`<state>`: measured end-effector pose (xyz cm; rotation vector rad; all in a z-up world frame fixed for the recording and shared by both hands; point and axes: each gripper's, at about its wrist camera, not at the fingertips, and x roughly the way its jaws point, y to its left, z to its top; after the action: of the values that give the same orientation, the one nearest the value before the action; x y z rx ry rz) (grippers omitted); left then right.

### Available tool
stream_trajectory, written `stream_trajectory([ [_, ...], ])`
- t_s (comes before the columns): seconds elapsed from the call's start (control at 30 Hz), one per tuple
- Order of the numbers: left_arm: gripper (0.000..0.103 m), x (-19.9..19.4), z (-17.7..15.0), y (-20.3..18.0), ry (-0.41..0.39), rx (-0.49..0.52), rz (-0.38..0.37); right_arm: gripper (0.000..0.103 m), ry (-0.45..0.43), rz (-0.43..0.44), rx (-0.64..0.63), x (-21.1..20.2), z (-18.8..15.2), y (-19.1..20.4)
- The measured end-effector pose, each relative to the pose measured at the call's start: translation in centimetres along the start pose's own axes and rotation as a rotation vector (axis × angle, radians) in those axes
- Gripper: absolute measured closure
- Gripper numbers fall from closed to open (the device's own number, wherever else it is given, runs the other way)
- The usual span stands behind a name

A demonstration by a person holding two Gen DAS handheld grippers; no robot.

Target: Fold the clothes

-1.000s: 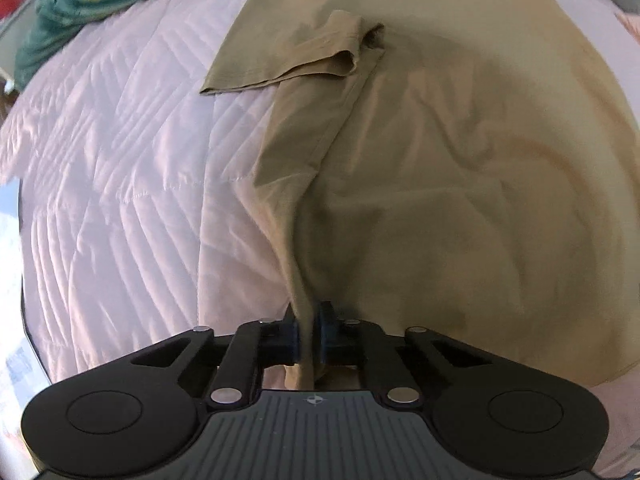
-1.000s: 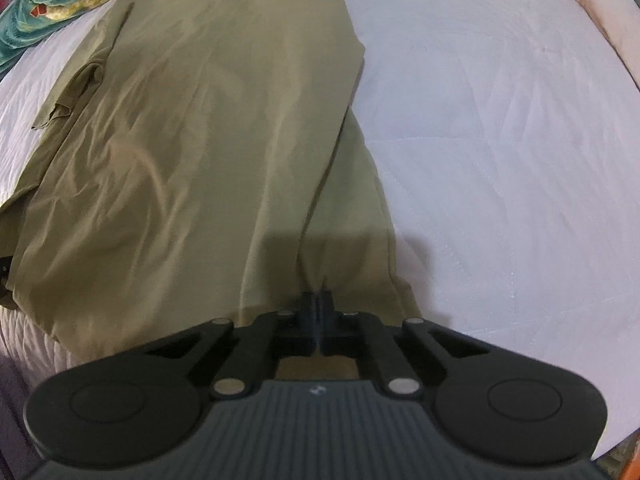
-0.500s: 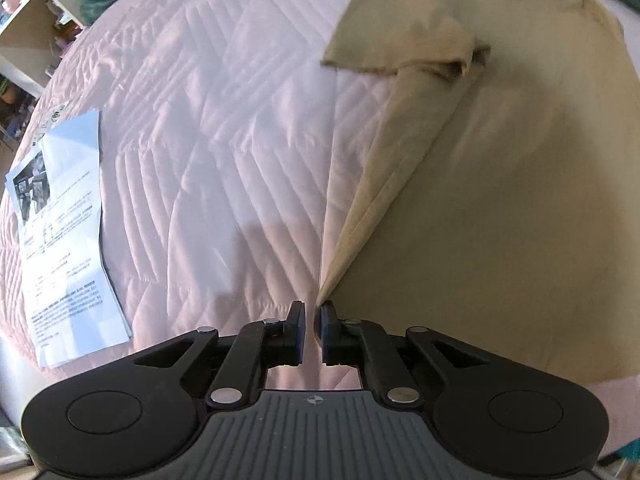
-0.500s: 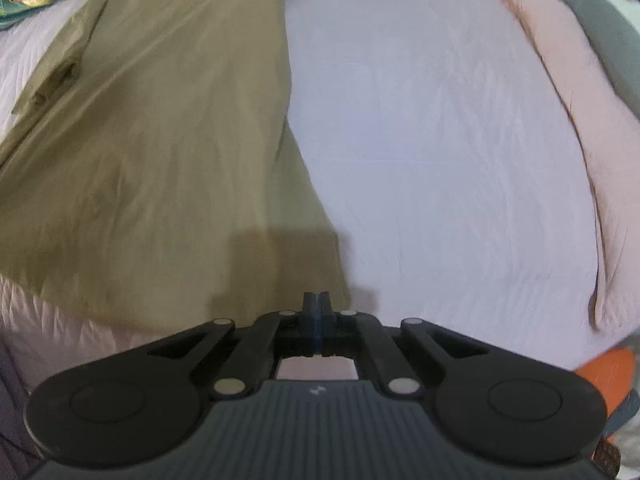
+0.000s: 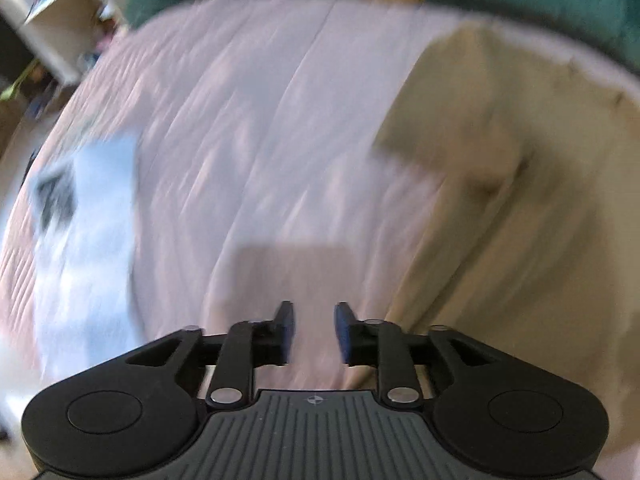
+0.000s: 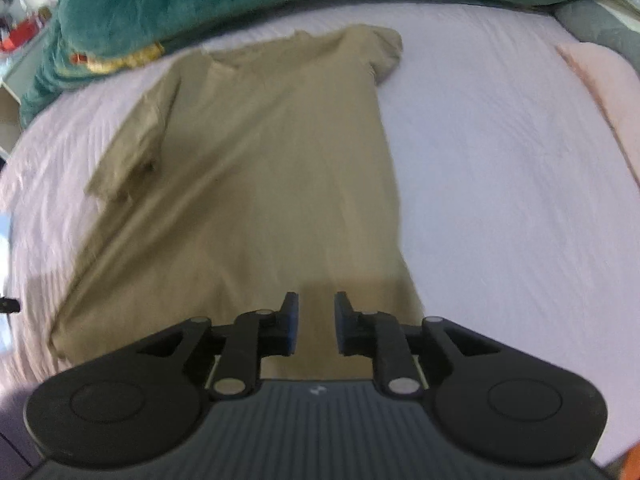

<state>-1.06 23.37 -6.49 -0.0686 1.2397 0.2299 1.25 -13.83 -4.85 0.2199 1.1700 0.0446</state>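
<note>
My right gripper [image 6: 312,322] hangs over the bottom hem of the olive T-shirt [image 6: 264,184], its fingers [image 6: 290,320] spread apart with nothing between them. The T-shirt lies flat on the pale quilted bed [image 6: 500,184], collar toward 12 o'clock and hem toward 6 o'clock, one sleeve [image 6: 132,148] out at about 9 o'clock and the other bunched near 1 o'clock. A teal blanket [image 6: 208,4] with gold trim runs along the far edge of the bed at 12 o'clock, and a pink pillow [image 6: 596,84] sits at 2 o'clock.

My left gripper [image 5: 314,332] is over bare bed [image 5: 256,152] just beside the T-shirt's [image 5: 532,240] side edge, fingers [image 5: 285,330] also apart and empty. This view is blurred. The T-shirt fills the 3 o'clock side, with its sleeve [image 5: 448,120] at 1 o'clock. A printed sheet of paper [image 5: 88,248] lies on the bed at 9 o'clock.
</note>
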Motion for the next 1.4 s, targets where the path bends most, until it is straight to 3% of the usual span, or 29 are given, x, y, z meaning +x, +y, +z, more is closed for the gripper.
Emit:
stream_trajectory([
  [0.07,0.061,1.2,2.4,-1.3,-0.035,0.0,-0.042,0.082,-0.012,0.041,0.008,1.2,1.8,1.5],
  [0.33,0.061,7.3,9.5,-6.1,-0.072,0.156,-0.056,0.077,-0.088,0.164,-0.19,5.7,6.6,10.7],
  [0.5,0.06,11.1,13.8,-9.0,-0.095,0.254,-0.064,0.077,-0.156,0.202,-0.314,8.8,7.3,16.7],
  [0.7,0.06,13.4,14.1,-8.9,-0.068,0.278,-0.13,0.07,-0.162,0.156,-0.545,12.6,6.1,20.9],
  [0.93,0.059,13.7,13.2,-8.5,-0.112,0.271,-0.164,0.069,-0.167,0.1,-0.815,17.2,4.7,25.9],
  [1.1,0.06,13.7,13.0,-8.3,-0.13,0.282,-0.191,0.075,-0.142,0.1,-0.779,18.1,5.4,26.3],
  [1.17,0.064,13.6,12.9,-8.2,-0.137,0.287,-0.202,0.093,-0.132,0.108,-0.741,18.2,6.0,26.1],
  [1.3,0.088,13.3,12.7,-8.3,-0.153,0.287,-0.235,0.097,-0.131,0.129,-0.638,17.6,6.8,25.2],
  [1.4,0.093,12.1,12.9,-8.5,-0.192,0.251,-0.281,0.098,-0.167,0.148,-0.551,16.4,7.5,24.1],
])
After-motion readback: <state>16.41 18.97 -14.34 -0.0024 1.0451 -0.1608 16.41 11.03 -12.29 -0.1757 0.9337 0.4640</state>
